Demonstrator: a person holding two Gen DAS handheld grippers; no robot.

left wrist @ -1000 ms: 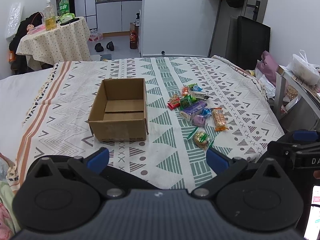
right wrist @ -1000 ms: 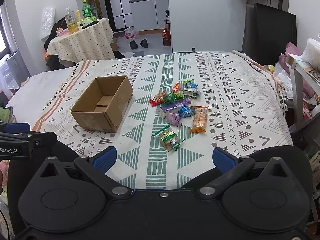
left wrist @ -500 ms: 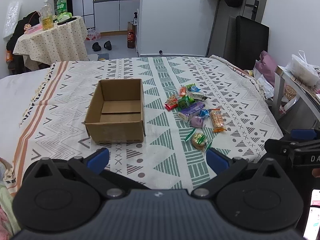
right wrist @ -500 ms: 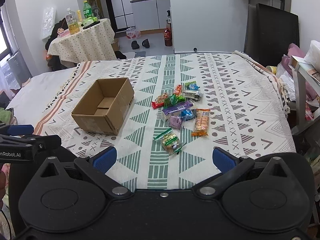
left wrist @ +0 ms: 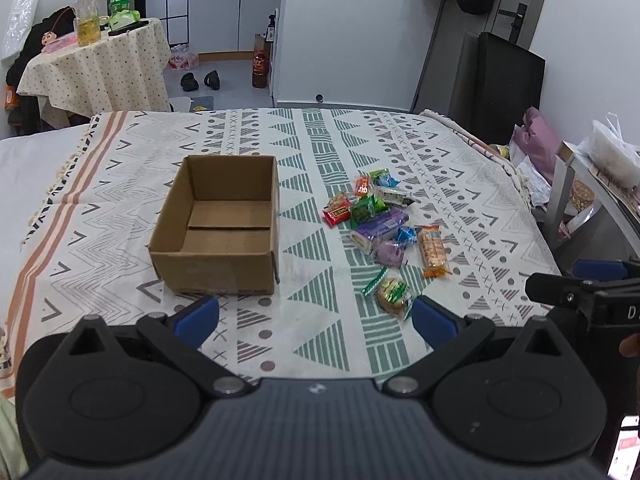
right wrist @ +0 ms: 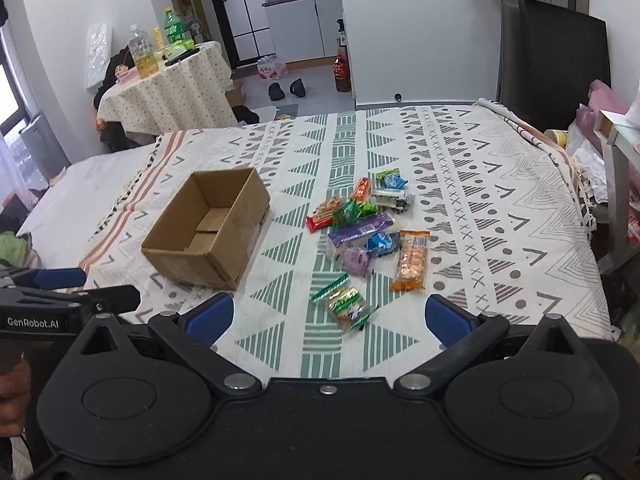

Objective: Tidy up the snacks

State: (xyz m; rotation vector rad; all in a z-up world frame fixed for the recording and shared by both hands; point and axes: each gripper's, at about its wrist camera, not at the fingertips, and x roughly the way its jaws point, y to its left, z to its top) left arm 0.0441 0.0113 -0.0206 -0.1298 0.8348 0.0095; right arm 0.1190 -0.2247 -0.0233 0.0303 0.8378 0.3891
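Left wrist view: the left gripper (left wrist: 316, 316) hovers with jaws spread wide and empty over the near edge of the patterned white-and-green bedspread (left wrist: 320, 344). Just beyond the left jaw stands an open brown cardboard box (left wrist: 218, 226), empty. Ahead of the right jaw lies a cluster of wrapped snacks (left wrist: 380, 224), with bare cloth between it and the box. Right wrist view: the right gripper (right wrist: 328, 316), jaws likewise wide and empty, has a green-wrapped biscuit packet (right wrist: 347, 305) nearest between them.

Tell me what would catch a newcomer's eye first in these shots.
Probably the bright pile of snacks scattered on the patterned bedspread, just right of an empty open cardboard box. In the foreground, the left gripper and right gripper both hang wide open, holding nothing.
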